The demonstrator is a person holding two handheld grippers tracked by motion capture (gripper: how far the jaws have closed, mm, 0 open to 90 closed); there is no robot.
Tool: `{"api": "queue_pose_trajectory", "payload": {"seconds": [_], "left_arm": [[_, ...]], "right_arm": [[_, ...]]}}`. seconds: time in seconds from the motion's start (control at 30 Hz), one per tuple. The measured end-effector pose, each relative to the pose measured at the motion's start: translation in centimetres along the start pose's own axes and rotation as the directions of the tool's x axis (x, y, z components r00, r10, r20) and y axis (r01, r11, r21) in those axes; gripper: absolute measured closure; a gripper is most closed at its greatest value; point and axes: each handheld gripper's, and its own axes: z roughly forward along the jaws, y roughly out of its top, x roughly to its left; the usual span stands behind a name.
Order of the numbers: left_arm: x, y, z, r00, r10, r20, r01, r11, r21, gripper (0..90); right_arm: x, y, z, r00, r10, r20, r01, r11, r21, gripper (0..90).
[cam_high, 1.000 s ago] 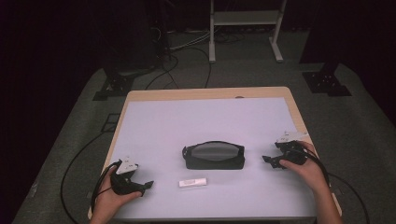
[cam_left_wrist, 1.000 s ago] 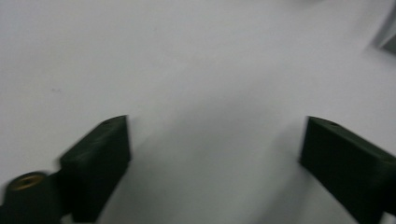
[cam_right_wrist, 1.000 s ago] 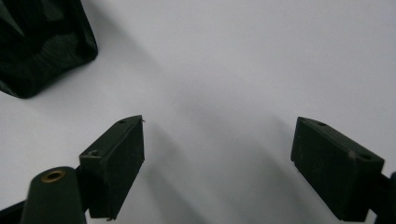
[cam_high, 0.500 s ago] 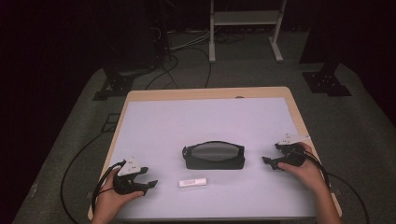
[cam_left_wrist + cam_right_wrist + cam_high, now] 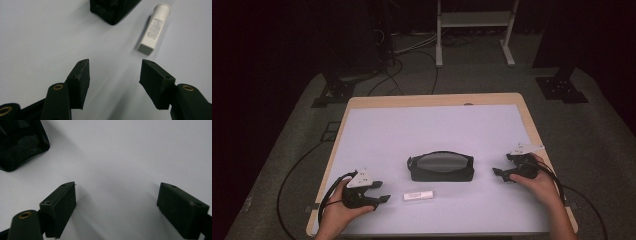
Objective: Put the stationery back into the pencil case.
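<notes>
A black zip pouch (image 5: pixel 441 166) lies in the middle of the white table top (image 5: pixel 432 130); its corner shows in the left gripper view (image 5: pixel 112 10) and in the right gripper view (image 5: pixel 20 142). A small white tube (image 5: pixel 418 195) lies in front of the pouch, seen close up in the left gripper view (image 5: pixel 153 30). My left gripper (image 5: pixel 384 195) is open, low over the table left of the tube, pointing at it, with nothing between its fingers (image 5: pixel 80 80). My right gripper (image 5: pixel 498 174) is open right of the pouch, also empty, its fingers (image 5: pixel 60 205) wide apart.
The table's wooden edge (image 5: pixel 532 125) frames the white top. Cables trail from both grippers off the table's sides. Behind the table stand a white metal stand (image 5: pixel 474 20) and black tripod bases (image 5: pixel 562 87) on grey floor with loose cables.
My left gripper has shifted right, closer to the white tube. The right gripper has stayed about where it was.
</notes>
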Motion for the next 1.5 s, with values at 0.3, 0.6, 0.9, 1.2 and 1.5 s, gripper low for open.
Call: {"api": "queue_pose_trajectory", "payload": {"seconds": [0.3,0.6,0.9,1.2,1.5], "left_arm": [[-0.9,1.4,0.6,0.9983,0.018,0.055,-0.016,0.9996,-0.023,40.4],[-1.9,2.9,1.6,0.9944,0.05,0.093,-0.048,0.9985,-0.024,40.6],[-2.6,4.2,2.8,0.989,0.081,0.123,-0.08,0.9967,-0.014,41.0],[-2.8,4.8,4.2,0.9862,0.09,0.139,-0.091,0.9958,0.006,41.7],[-3.1,4.9,5.1,0.9823,0.119,0.145,-0.124,0.992,0.025,48.6]], "right_arm": [[0.0,0.0,0.0,1.0,0.003,-0.002,-0.003,1.0,-0.001,14.5],[-0.1,0.0,0.0,1.0,0.003,-0.003,-0.003,1.0,-0.003,14.6],[-0.1,0.0,0.0,1.0,0.005,-0.003,-0.005,1.0,-0.004,14.7],[-0.1,0.0,0.0,1.0,0.005,-0.004,-0.005,1.0,-0.004,14.7],[-0.1,0.0,0.0,1.0,0.008,-0.004,-0.008,1.0,-0.005,14.8]]}}
